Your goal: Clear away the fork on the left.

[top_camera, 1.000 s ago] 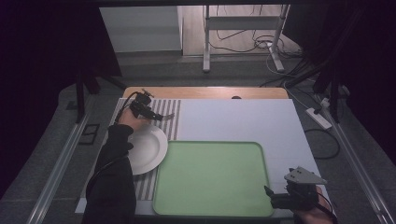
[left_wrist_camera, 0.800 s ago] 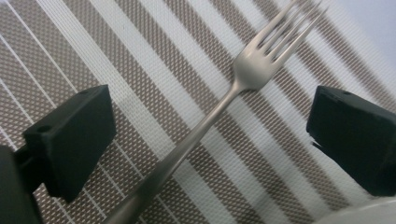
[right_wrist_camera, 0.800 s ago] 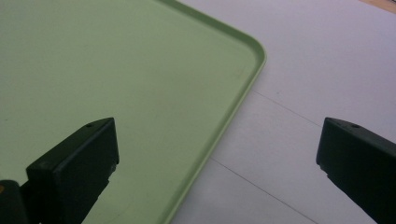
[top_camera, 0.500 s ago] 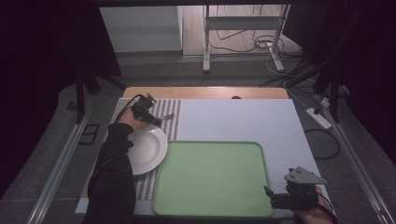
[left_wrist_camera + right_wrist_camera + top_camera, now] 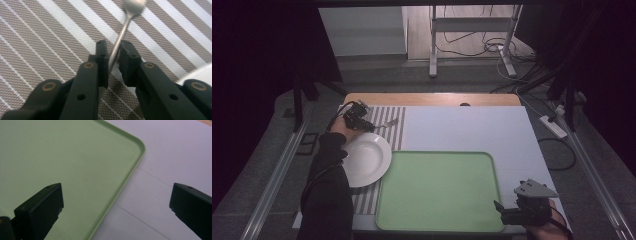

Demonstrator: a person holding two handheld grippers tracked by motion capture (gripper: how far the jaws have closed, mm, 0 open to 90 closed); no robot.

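Left gripper (image 5: 113,65) pinching a thin silver metal fork (image 5: 119,43) above the brown-and-white striped placemat (image 5: 42,37).

Its black jaws are closed on the fork's slim handle, the blurred head (too soft to count tines) pointing away over the stripes, near the round white plate (image 5: 364,159) on the same mat. At the near right corner of the table, the right gripper (image 5: 115,207) hangs with jaws spread wide, nothing between them, over the rounded corner of the pale green plastic tray (image 5: 75,170) and the white table cover (image 5: 162,157).
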